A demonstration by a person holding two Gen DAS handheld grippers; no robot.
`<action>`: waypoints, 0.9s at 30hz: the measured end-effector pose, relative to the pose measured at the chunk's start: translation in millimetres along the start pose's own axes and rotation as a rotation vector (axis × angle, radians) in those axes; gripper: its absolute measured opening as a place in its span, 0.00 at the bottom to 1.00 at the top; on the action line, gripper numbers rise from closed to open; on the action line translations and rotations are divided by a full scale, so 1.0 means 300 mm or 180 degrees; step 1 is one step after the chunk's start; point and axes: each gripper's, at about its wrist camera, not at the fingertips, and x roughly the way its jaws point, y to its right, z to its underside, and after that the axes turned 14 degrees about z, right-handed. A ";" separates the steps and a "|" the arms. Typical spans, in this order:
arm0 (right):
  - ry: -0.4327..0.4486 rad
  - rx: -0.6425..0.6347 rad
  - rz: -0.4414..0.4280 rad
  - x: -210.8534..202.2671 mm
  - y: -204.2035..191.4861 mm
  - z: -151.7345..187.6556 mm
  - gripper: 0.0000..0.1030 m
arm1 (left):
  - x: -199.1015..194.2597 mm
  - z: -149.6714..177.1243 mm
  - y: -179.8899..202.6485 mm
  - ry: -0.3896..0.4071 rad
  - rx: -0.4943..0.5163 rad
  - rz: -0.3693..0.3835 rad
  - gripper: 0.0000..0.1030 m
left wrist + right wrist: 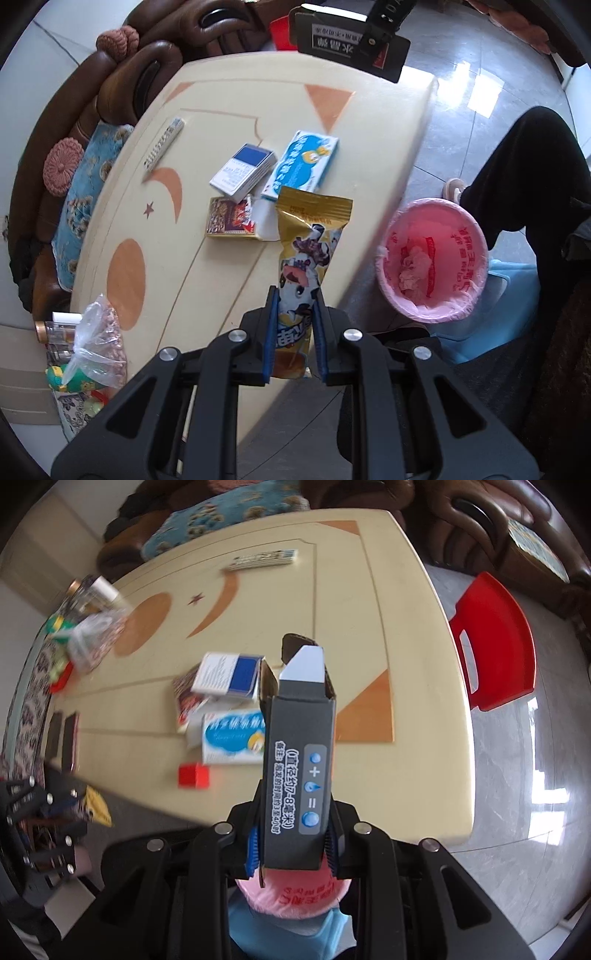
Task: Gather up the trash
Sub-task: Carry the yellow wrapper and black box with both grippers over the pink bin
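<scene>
Meanwhile, left gripper (pixel 294 314) clamps the gold cartoon-cow snack wrapper (pixel 308 254); right gripper (pixel 292 843) pinches the open black cardboard box (pixel 297 775), both raised, presumably for the pink-lined bin (pixel 432 258).

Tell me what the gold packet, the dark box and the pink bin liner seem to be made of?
Gold packet: glossy plastic or foil film, going by its shine, creases and crimped end.
Dark box: thin matte printed cardboard, going by its folded open flaps.
Pink bin liner: thin plastic film, probably; it is wrinkled and folded over the rim.
</scene>
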 end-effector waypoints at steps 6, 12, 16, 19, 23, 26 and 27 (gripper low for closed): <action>0.0083 -0.0211 -0.0006 -0.078 -0.013 0.142 0.26 | -0.048 0.009 0.112 0.0043 0.0140 -0.0023 0.18; 0.0070 -0.0369 0.0000 -0.098 -0.027 0.279 0.26 | -0.046 0.018 0.209 0.0049 0.0233 0.0019 0.18; -0.0009 -0.0428 -0.0013 -0.077 -0.032 0.356 0.26 | -0.012 0.029 0.255 -0.0023 0.0254 0.0058 0.18; -0.0031 -0.0476 0.0000 -0.070 -0.035 0.401 0.26 | 0.007 0.032 0.289 -0.0046 0.0281 0.0090 0.18; -0.0070 -0.0552 0.0019 -0.050 -0.045 0.456 0.26 | 0.028 0.028 0.324 -0.0034 0.0308 0.0164 0.18; -0.0097 -0.0595 0.0041 -0.026 -0.056 0.490 0.26 | 0.057 0.028 0.354 -0.0041 0.0336 0.0214 0.18; -0.0115 -0.0606 0.0036 -0.015 -0.059 0.500 0.26 | 0.072 0.030 0.364 -0.0044 0.0344 0.0248 0.18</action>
